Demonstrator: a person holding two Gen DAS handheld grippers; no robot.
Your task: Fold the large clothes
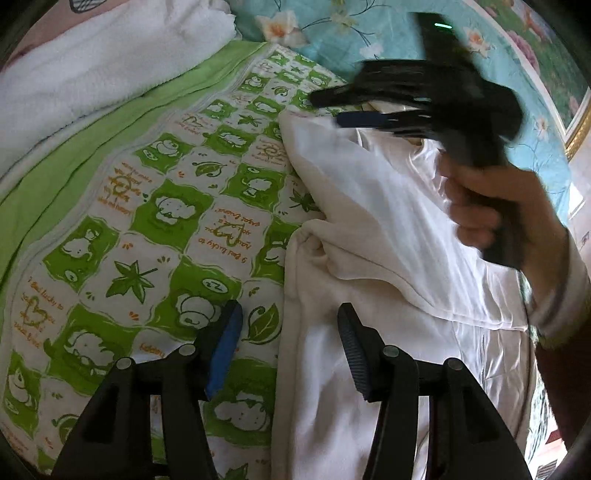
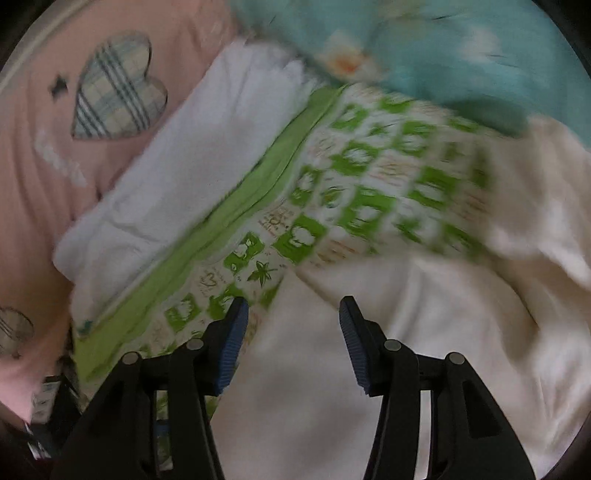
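A large white garment [image 1: 373, 280] lies rumpled on a green-and-white patterned quilt [image 1: 155, 221]. My left gripper [image 1: 290, 332] is open and empty, hovering over the garment's left edge. In the left wrist view the right gripper [image 1: 328, 107] is blurred, held in a hand above the far end of the garment. In the right wrist view the right gripper [image 2: 293, 325] is open and empty above the white garment [image 2: 424, 332], where it meets the quilt [image 2: 351, 192].
A folded white towel or blanket [image 1: 92, 70] lies along the quilt's far-left side and also shows in the right wrist view [image 2: 184, 177]. A teal floral bedcover [image 1: 369, 33] lies beyond. A pink cushion with a plaid heart [image 2: 114, 85] is at left.
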